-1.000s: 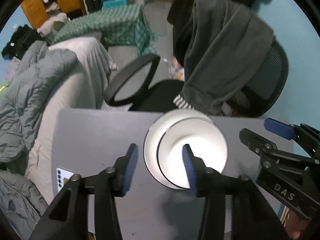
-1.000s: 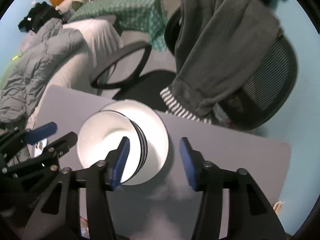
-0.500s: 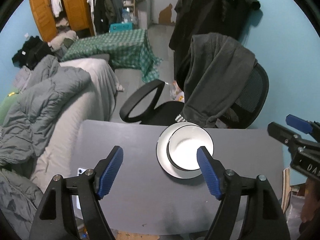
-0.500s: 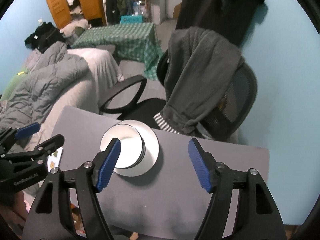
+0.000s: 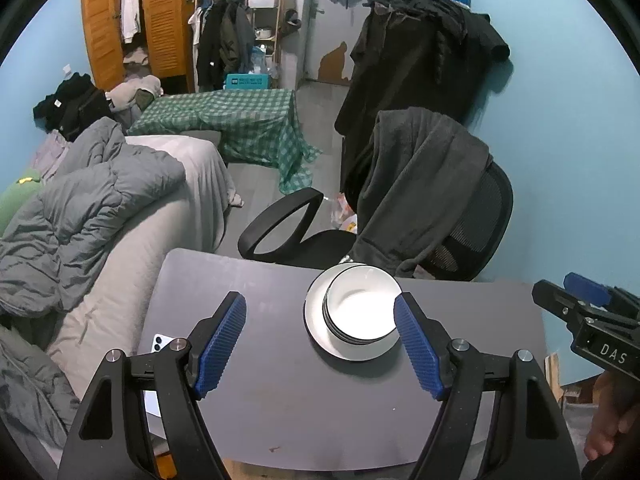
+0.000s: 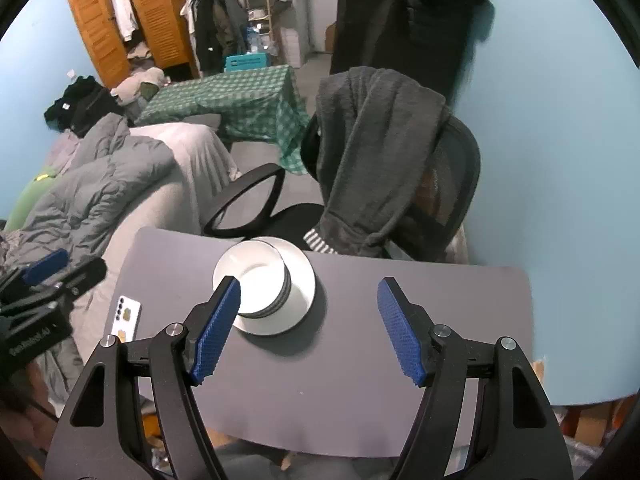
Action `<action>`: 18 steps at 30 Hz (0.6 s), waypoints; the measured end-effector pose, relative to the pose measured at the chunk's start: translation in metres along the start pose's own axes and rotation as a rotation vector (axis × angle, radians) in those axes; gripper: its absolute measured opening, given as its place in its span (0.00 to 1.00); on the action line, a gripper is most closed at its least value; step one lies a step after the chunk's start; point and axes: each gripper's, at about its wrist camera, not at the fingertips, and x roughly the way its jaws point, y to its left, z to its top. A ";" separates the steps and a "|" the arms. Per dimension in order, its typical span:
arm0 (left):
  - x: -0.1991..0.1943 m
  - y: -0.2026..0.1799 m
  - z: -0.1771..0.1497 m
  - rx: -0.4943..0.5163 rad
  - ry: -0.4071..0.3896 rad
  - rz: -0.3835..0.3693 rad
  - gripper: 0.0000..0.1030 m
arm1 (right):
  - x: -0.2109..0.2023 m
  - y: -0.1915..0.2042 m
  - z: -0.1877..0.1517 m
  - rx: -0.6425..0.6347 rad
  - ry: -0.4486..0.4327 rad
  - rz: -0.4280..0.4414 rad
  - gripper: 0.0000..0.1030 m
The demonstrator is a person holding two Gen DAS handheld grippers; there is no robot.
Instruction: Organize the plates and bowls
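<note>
Both grippers are hanging with jaws spread and empty, left gripper (image 5: 320, 344) and right gripper (image 6: 309, 326), the right one reading "DAS", above stacked bowls (image 5: 363, 309) sitting on a plate (image 5: 316, 320).

The grey table (image 5: 280, 392) carries a white plate (image 5: 316, 320) with stacked bowls (image 5: 360, 308), ahead of the right gripper (image 6: 308, 324); a phone (image 6: 127, 314) lies to its left.

white round plate (image 5: 320, 334) and stacked white bowls (image 5: 362, 310) with dark rims sat on matte grey tabletop (image 5: 280, 396). gripper pads (image 5: 220, 338) were blue, cross-hatched, on black frames. draped cloth (image 5: 240, 124) was green-white checked, wall (image 5: 568, 128) light blue, wardrobe doors (image 5: 164, 20) orange wood, slatted.
</note>
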 end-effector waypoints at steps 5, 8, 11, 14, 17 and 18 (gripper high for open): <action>-0.006 0.004 -0.002 -0.005 -0.023 -0.009 0.75 | -0.006 -0.001 -0.003 0.015 -0.011 -0.016 0.68; -0.011 0.005 -0.002 -0.008 -0.033 -0.011 0.75 | -0.011 -0.003 -0.005 0.019 -0.019 -0.024 0.68; -0.013 0.005 -0.003 -0.012 -0.036 -0.017 0.75 | -0.014 -0.004 -0.007 0.023 -0.024 -0.028 0.68; -0.016 0.004 -0.003 -0.010 -0.037 -0.023 0.75 | -0.015 -0.005 -0.007 0.026 -0.029 -0.032 0.68; -0.019 0.003 -0.003 0.001 -0.039 -0.023 0.75 | -0.017 -0.007 -0.008 0.030 -0.034 -0.036 0.68; -0.020 0.002 -0.003 0.004 -0.040 -0.024 0.75 | -0.018 -0.007 -0.008 0.032 -0.034 -0.039 0.68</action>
